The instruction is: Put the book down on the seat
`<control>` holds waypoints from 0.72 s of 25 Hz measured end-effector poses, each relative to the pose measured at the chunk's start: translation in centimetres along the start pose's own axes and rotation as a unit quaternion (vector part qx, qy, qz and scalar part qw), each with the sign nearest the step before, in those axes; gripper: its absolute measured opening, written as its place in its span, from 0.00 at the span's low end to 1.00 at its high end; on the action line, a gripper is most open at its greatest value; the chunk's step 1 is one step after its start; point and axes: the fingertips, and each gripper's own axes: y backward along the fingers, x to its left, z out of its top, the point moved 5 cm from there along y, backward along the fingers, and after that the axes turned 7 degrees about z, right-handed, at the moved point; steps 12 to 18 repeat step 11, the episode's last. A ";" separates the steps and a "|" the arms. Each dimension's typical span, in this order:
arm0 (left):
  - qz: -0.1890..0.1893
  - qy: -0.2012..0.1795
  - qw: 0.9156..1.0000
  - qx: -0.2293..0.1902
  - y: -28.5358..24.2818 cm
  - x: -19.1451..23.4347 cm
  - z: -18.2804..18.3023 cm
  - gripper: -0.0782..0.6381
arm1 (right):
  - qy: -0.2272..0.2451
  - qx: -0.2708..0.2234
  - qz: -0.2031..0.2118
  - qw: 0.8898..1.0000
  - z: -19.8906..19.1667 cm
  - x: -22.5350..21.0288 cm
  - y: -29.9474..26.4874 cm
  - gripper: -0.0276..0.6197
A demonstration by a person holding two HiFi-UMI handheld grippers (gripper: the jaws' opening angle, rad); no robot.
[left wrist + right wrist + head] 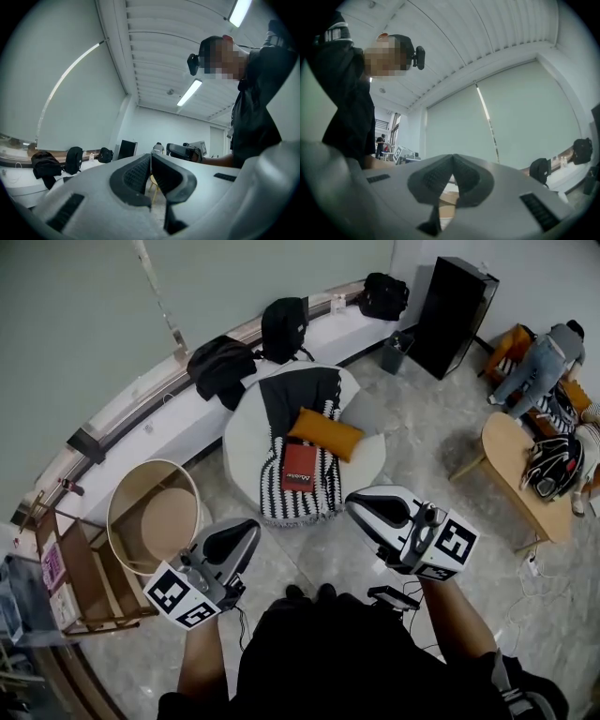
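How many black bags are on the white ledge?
3: a slumped bag at the left, an upright backpack behind the round seat, a third bag at the far end. More may lie off-frame.

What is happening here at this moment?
A person stands before the round white seat with a gripper in each hand. The left gripper and the right gripper are both shut and hold nothing. The red book lies flat on the striped blanket on the seat, beside an orange cushion.
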 end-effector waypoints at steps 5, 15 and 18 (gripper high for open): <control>-0.013 -0.003 1.000 0.015 -1.2 -1.8 -0.8 0.15 | -0.008 -0.004 0.005 1.000 -0.2 0.5 1.2 0.09; -0.008 -0.010 1.000 0.020 -2.3 -3.9 -1.3 0.15 | -0.004 -0.006 0.012 1.000 -0.2 1.2 4.0 0.09; -0.008 -0.010 1.000 0.020 -2.3 -3.9 -1.3 0.15 | -0.004 -0.006 0.012 1.000 -0.2 1.2 4.0 0.09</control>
